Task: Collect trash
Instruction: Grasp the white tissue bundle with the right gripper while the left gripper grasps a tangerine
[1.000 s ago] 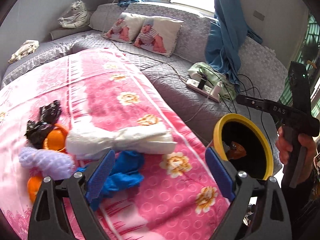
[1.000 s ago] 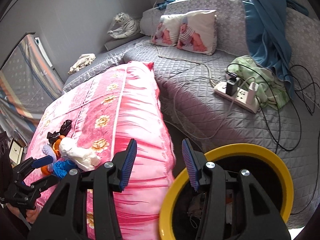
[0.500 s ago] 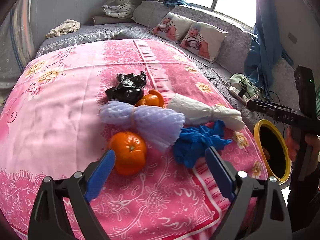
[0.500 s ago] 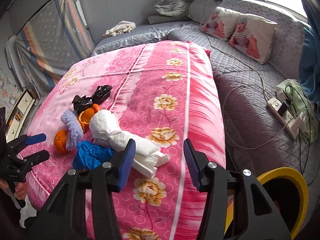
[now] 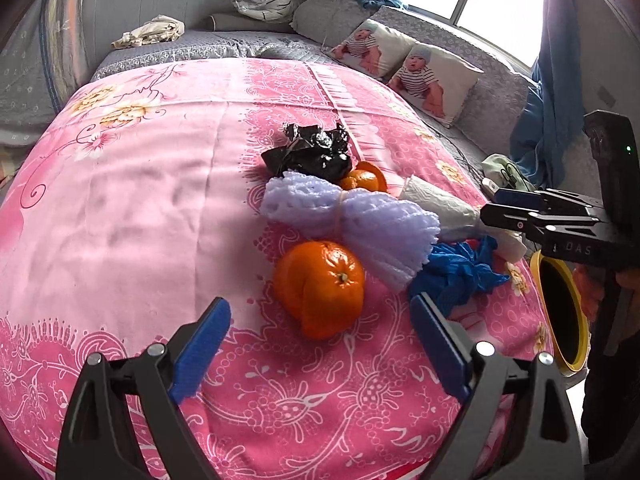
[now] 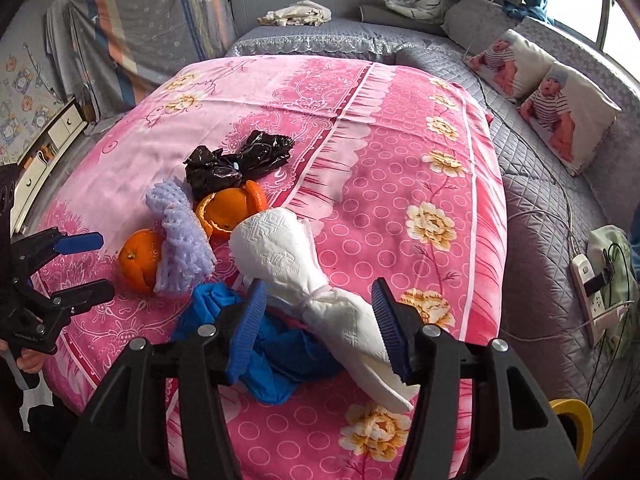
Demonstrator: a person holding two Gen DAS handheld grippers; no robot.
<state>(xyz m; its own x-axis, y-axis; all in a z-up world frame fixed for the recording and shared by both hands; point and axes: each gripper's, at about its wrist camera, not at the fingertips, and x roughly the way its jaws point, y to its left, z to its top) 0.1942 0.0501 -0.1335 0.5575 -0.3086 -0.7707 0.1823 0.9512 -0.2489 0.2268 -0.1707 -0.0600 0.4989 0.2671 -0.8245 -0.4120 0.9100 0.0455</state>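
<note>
Right gripper [image 6: 316, 320], jaws just opening and not yet clamped, straddles the tied white paper-towel bundle [image 6: 298, 264] on the pink bed [image 6: 400, 160], left gripper [image 5: 320, 344] wide open before the whole orange [image 5: 322, 284]; risk: snagging the blue glove [image 6: 276, 356] underneath.

On the pink bed [image 6: 400, 152] lie one whole orange [image 5: 322, 286], one heap of orange peel [image 6: 232, 210], one black plastic bag [image 6: 236, 164], one lilac foam net [image 5: 348, 220], one white paper bundle [image 6: 304, 280] and one blue wad [image 6: 280, 356], perhaps a glove. Two baby-print pillows [image 6: 536, 92].
</note>
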